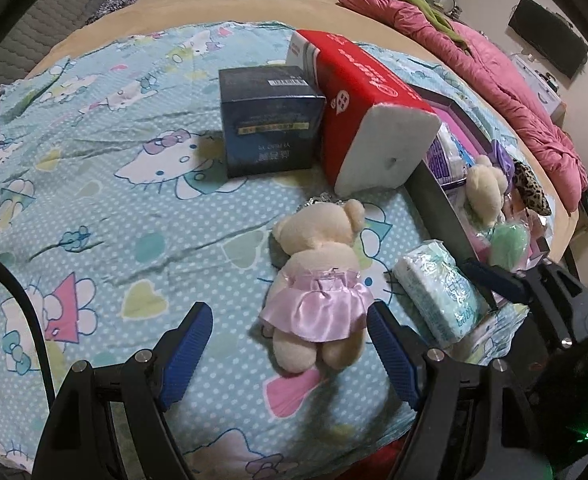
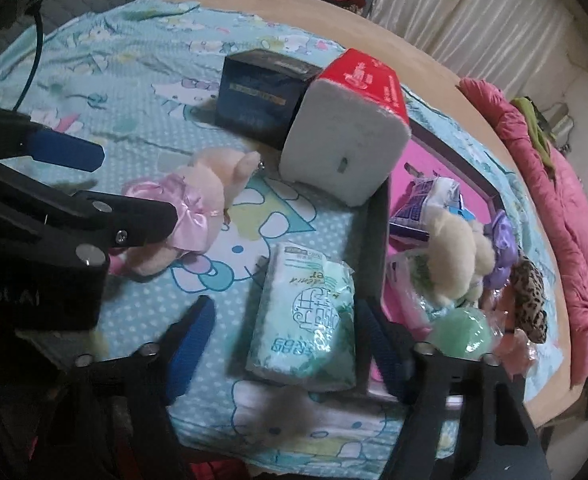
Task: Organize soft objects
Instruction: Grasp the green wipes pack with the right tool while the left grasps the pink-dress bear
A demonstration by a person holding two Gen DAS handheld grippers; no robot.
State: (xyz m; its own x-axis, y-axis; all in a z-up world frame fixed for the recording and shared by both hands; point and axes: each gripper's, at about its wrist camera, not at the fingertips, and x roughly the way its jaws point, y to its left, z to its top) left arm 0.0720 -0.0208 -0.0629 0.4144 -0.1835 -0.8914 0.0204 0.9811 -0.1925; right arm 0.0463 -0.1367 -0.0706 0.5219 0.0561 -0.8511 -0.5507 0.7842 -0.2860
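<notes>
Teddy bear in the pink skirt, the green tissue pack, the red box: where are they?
Teddy bear [image 1: 317,276]: left wrist view, its back.
Green tissue pack [image 2: 305,320]: right wrist view, printed top face.
Red box [image 1: 365,80]: left wrist view, red top face.

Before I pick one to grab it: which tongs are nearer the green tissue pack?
Right. The right tongs straddle the green tissue pack; the left tongs frame the teddy bear beside it.

Doll [image 1: 317,280] on the sheet [image 1: 94,184], tissue pack [image 1: 437,292] just right, against the tray wall [image 1: 437,196]; boxes [image 1: 270,120] behind.

Dark blue box [image 1: 270,120] touching red-white carton [image 1: 369,120]; pink quilt [image 1: 513,92] behind
</notes>
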